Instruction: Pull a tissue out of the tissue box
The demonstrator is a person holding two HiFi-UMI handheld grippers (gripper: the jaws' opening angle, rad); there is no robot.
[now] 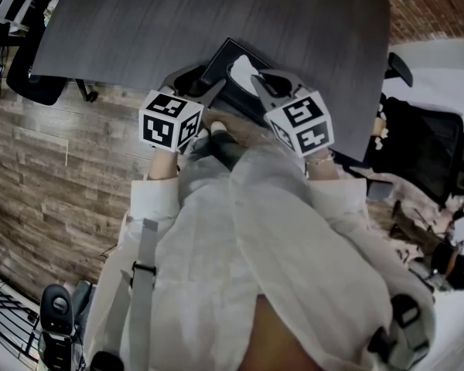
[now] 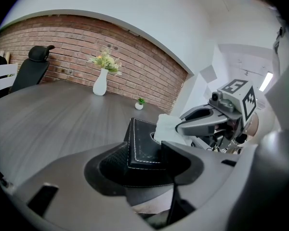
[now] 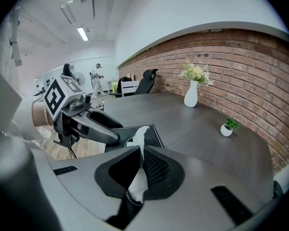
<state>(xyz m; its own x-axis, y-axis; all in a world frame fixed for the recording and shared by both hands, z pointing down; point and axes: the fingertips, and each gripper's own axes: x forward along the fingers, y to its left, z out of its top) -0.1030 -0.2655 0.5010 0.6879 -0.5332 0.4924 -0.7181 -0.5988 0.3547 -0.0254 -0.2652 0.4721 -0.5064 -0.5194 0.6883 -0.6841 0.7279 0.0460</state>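
We count 2 grippers, each topped by 1 marker cube, and both are at the 1 tissue box (image 1: pixel 230 62). In the head view the box lies at the near edge of the dark table (image 1: pixel 178 14), just above centre frame.

The left gripper (image 2: pixel 145 150) has its jaws closed narrow on a corner of the box. In the left gripper view that black, white-stitched corner fills the gap between the 2 pads at centre frame.

The right gripper (image 3: pixel 139 165) is pinched tight on 1 white tissue (image 3: pixel 140 137). In the right gripper view the sheet runs from the box's slot, left of centre, down into the closed jaws, and a fold of it shows below the pads. The tissue is still partly in the box.

In the head view the 2 grippers sit side by side, the left one at the box's left corner and the right one over its opening.

Farther back on the table we see 1 white vase (image 3: pixel 191 94) with flowers, upper right of centre in the right gripper view, and 1 small potted plant (image 3: pixel 227 128) to its lower right. They stand well apart from the box. Behind them runs a brick wall (image 3: pixel 241 66). 1 black chair (image 2: pixel 31 69) stands at the table's far edge, upper left of the left gripper view.
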